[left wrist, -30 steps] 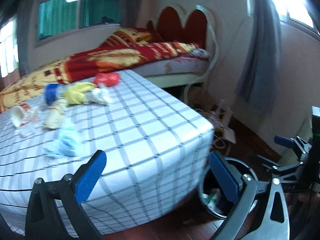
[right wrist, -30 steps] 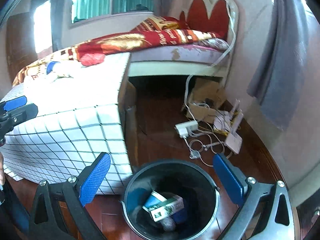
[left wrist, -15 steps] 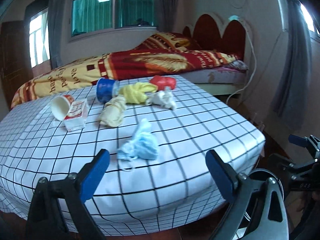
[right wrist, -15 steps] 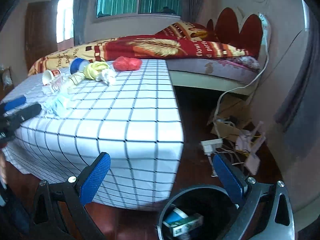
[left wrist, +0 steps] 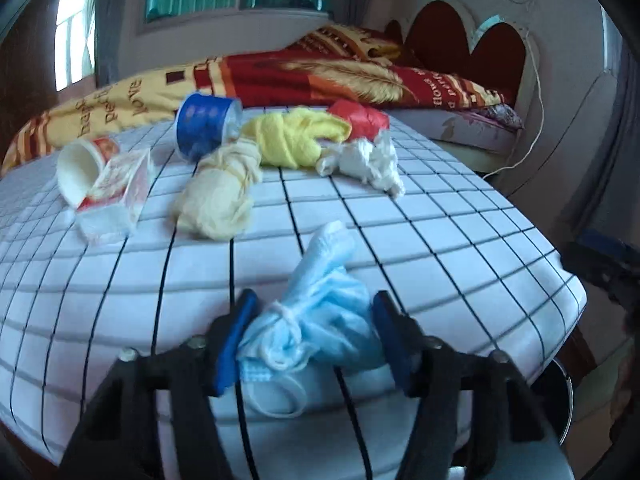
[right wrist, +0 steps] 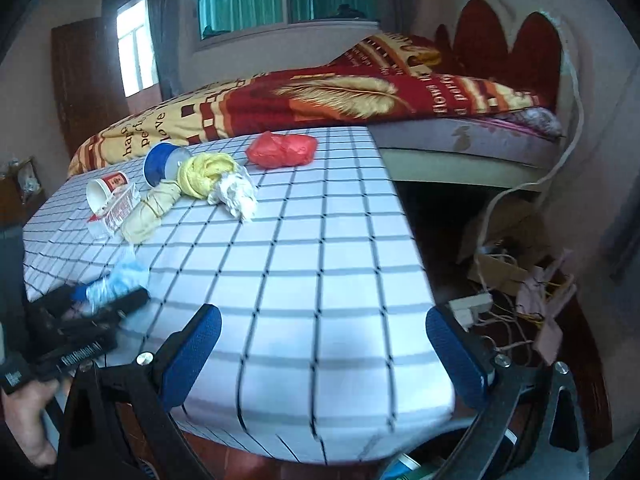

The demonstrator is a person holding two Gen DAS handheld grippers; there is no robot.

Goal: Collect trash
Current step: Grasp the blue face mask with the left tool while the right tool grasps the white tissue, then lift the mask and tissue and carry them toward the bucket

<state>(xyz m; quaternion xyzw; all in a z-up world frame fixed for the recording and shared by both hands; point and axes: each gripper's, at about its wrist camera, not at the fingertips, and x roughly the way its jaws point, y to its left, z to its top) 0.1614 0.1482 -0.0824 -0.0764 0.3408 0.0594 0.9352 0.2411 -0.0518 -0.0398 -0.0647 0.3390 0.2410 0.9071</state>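
A crumpled blue face mask (left wrist: 320, 312) lies near the front edge of the checked table (left wrist: 440, 240). My left gripper (left wrist: 314, 300) has its jaws closing on the mask, and both blue pads touch its bunched sides. In the right wrist view the same mask (right wrist: 120, 276) sits in the left gripper (right wrist: 108, 300), held by a hand at the lower left. My right gripper (right wrist: 322, 314) hangs open over the table's near corner with nothing between its fingers. A dark trash bin (left wrist: 560, 396) stands on the floor at the lower right.
Further back on the table lie a blue cup (left wrist: 204, 124), a yellow cloth (left wrist: 296, 140), a red bag (left wrist: 360, 118), a white tissue (left wrist: 368, 160), a cream cloth (left wrist: 218, 196), a paper cup (left wrist: 80, 168) and a carton (left wrist: 116, 196). A bed (right wrist: 360, 96) stands behind; cables and boxes (right wrist: 512, 280) litter the floor.
My left gripper has come forward over the table's edge to the blue mask and its jaws have closed in around it. The right gripper has swung from above the bin to the table's corner.
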